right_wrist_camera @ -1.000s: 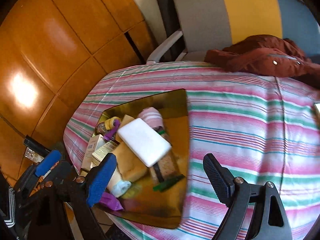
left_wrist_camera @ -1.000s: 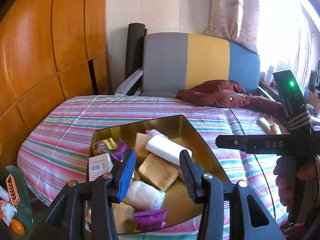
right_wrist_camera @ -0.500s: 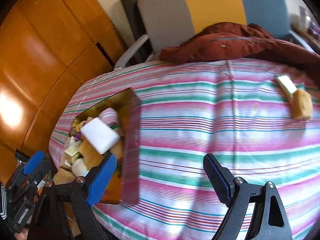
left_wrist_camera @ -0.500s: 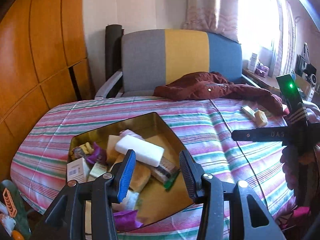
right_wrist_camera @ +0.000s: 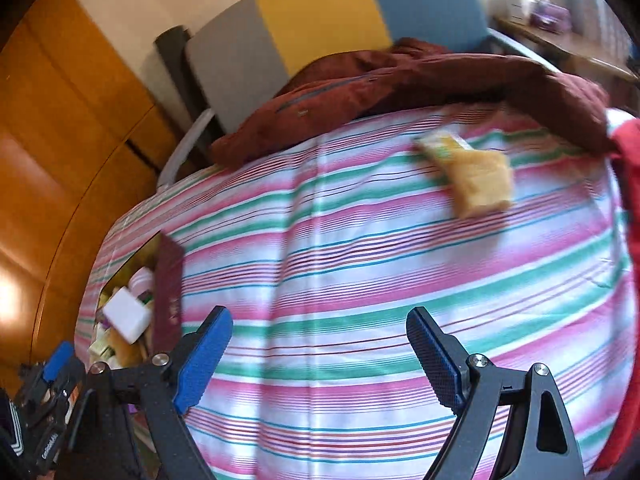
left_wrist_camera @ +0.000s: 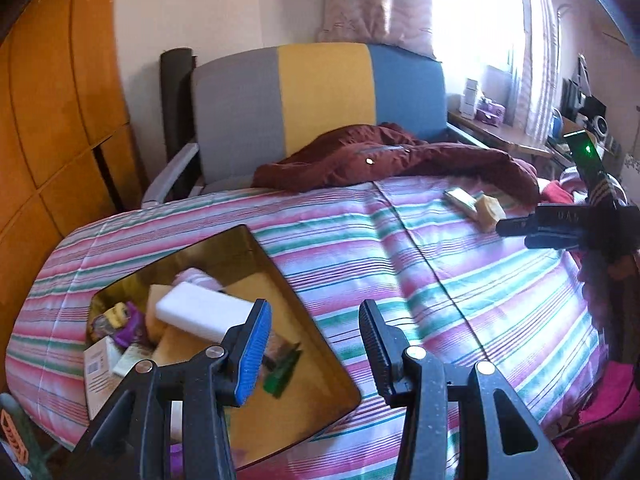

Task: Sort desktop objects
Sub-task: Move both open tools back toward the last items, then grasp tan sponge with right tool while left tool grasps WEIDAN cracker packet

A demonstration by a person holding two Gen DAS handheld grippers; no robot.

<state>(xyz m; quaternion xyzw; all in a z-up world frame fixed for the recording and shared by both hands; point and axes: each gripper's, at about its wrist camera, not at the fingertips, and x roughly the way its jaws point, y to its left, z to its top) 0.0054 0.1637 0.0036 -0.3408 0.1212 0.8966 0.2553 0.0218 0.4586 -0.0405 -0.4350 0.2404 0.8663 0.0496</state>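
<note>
1. My left tongs (left_wrist_camera: 312, 344) hang over the near right edge of the tray (left_wrist_camera: 320, 344), nothing between the jaws.
2. The tray sits on the bed (left_wrist_camera: 400, 248), toward its near left corner.
3. In the tray, a block (left_wrist_camera: 200, 314) lies on top of the pile, with a small box (left_wrist_camera: 100, 364) to its near left.
4. My right tongs (right_wrist_camera: 320, 356) hang spread over bare bedding, right of the tray.
5. A sponge (right_wrist_camera: 482, 182) lies far right on the bed, touching a packet (right_wrist_camera: 436, 148) behind it.
6. A jacket (left_wrist_camera: 400, 160) lies across the bed's far edge.
7. An armchair (left_wrist_camera: 320, 96) stands behind the jacket.
</note>
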